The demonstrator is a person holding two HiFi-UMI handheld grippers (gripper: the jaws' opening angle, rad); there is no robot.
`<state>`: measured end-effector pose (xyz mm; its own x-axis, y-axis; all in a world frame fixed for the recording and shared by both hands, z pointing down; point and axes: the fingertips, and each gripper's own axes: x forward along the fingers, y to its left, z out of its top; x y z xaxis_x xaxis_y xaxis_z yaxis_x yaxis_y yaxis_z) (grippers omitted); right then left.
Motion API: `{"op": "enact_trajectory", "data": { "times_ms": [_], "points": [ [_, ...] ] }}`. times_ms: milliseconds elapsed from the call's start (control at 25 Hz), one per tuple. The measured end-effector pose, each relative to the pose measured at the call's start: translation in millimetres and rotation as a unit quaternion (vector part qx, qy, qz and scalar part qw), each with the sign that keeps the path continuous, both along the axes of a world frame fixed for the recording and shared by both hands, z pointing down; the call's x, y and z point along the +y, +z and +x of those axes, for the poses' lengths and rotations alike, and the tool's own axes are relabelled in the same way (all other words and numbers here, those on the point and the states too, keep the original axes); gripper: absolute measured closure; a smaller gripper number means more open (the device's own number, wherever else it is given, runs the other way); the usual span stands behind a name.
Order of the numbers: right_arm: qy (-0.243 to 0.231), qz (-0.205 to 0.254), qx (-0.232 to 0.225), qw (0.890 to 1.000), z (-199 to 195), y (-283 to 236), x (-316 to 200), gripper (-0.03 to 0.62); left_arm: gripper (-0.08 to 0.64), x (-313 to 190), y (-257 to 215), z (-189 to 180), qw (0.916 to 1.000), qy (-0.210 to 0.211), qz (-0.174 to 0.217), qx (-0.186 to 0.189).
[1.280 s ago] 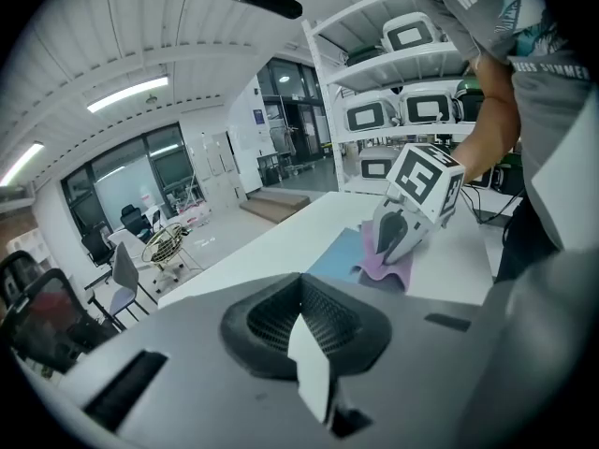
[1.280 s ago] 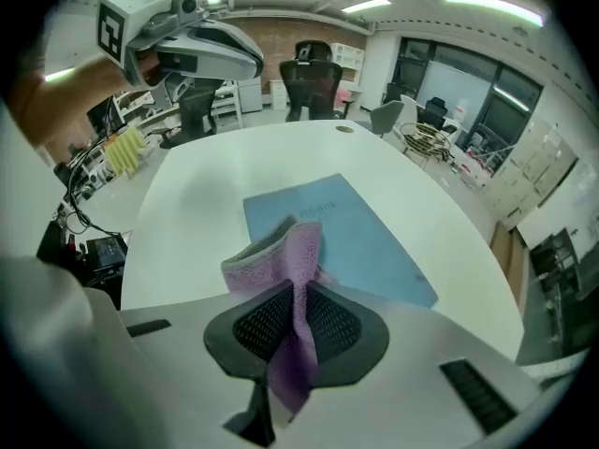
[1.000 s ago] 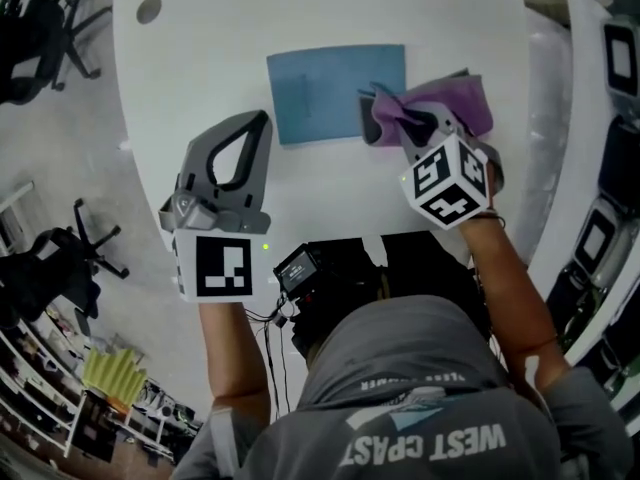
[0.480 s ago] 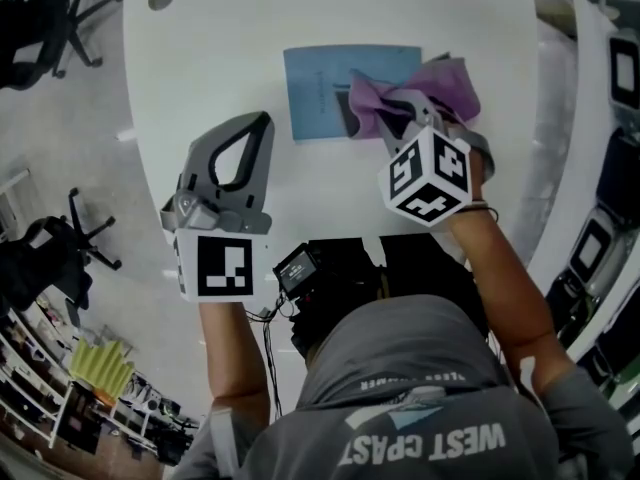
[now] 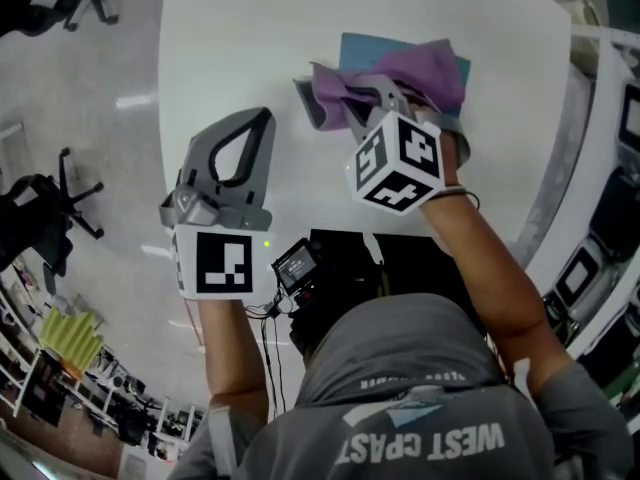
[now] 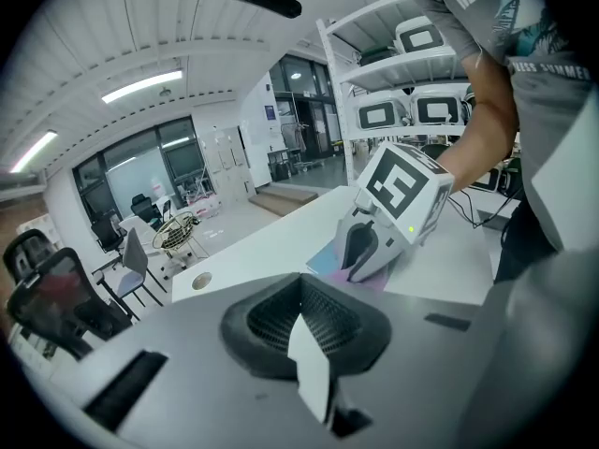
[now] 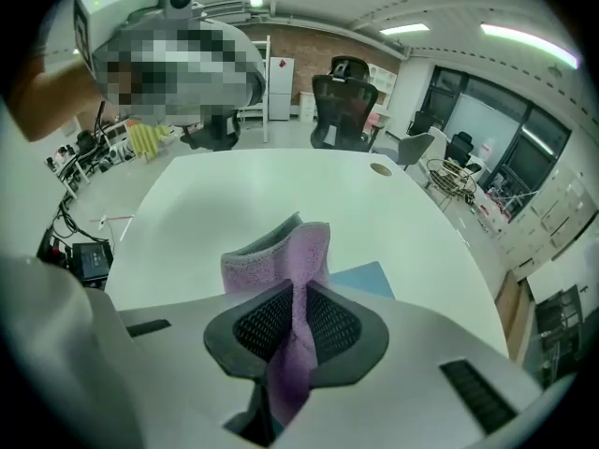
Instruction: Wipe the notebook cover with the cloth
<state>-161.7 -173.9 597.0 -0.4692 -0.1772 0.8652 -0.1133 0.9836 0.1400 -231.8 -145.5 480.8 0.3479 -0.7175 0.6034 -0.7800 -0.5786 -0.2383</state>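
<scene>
Purple terry cloth [image 7: 298, 241]: likely soft, light, limp. Clamped by a bunched fold in right tongs [image 7: 298, 318], over thin blue notebook [image 5: 360, 48], which may slide on white counter [image 5: 250, 48]. Left tongs [image 6: 309, 344] together, empty.

One notebook [image 5: 358, 48] and one cloth [image 5: 420, 68] are resting on the single table [image 5: 230, 58]. Two grippers (left gripper [image 5: 260, 118], right gripper [image 5: 362, 98]) are working over it. Seemingly two office chairs [image 5: 60, 198] are standing beside it.

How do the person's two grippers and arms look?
Both the left gripper and the right gripper are grey with dark ribbed pads on the jaws. Each carries a white cube with black square markers. The person wears a grey short-sleeved T-shirt and a thin band on the right wrist.
</scene>
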Motion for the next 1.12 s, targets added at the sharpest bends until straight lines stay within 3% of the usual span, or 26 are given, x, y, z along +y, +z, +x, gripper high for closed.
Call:
{"op": "enact_trajectory", "data": {
  "times_ms": [240, 600, 760, 920, 1120],
  "points": [
    [0.03, -0.001, 0.015, 0.999, 11.0, -0.2, -4.9, 0.528, 0.558, 3.2, -5.6, -13.1, 1.0, 0.008, 0.004, 0.005],
    [0.147, 0.002, 0.032, 0.989, 137.2, 6.4, -37.3, 0.528, 0.557, -24.1, -6.2, 61.6, 0.997, 0.078, 0.007, 0.004],
    [0.188, 0.005, 0.039, 0.981, 171.7, 6.3, -44.1, 0.528, 0.557, -31.1, -6.8, 79.1, 0.9943, 0.106, 0.007, 0.003],
    [0.192, 0.009, 0.042, 0.98, 179.8, 4.0, -46.9, 0.528, 0.557, -40.4, -7.4, 93.8, 0.9926, 0.121, 0.005, 0.006],
    [0.16, 0.013, 0.044, 0.986, 157.9, 3.3, -52.5, 0.528, 0.557, -44.1, -7.8, 92.6, 0.9934, 0.114, 0.008, 0.009]
  ]
}}
